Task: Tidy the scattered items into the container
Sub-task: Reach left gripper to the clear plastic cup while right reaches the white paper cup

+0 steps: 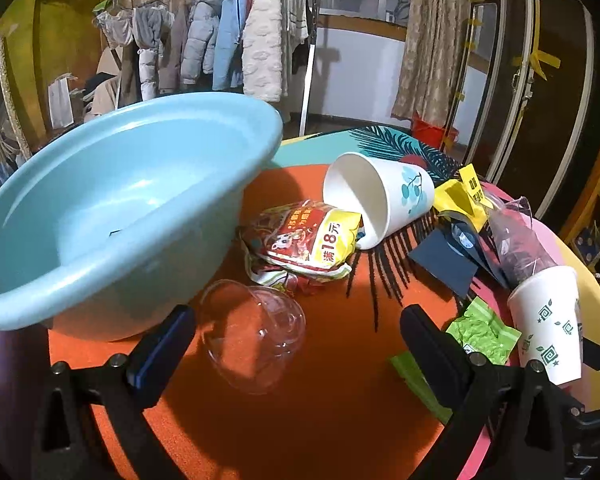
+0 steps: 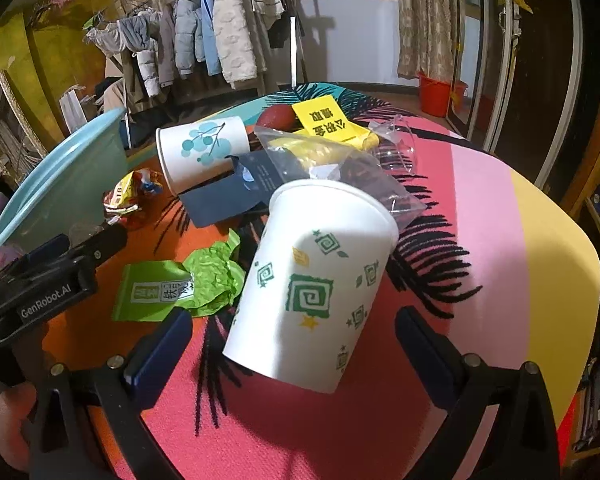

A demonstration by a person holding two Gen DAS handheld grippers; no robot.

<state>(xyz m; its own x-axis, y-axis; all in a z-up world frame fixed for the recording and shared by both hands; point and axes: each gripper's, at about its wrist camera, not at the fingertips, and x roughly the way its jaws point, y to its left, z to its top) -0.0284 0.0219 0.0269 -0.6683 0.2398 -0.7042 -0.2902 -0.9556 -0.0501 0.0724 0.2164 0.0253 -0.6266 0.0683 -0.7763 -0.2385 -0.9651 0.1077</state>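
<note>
A light blue basin (image 1: 112, 208) stands at the left; it also shows in the right wrist view (image 2: 60, 176). My left gripper (image 1: 298, 334) is open, with a clear plastic cup (image 1: 256, 336) lying on its side between the fingers. A red and yellow snack bag (image 1: 304, 240) and a white cup with blue print (image 1: 380, 196) lie behind it. My right gripper (image 2: 294, 338) is open around a tilted white cup with green print (image 2: 312, 284). A green packet (image 2: 180, 284) lies to its left.
The items lie on a round table with a colourful cloth (image 2: 500, 240). Dark blue cards (image 2: 236, 188), a yellow card (image 2: 324, 120) and clear plastic wrap (image 2: 340, 160) lie behind the green-print cup. A clothes rack (image 1: 220, 40) stands beyond the table.
</note>
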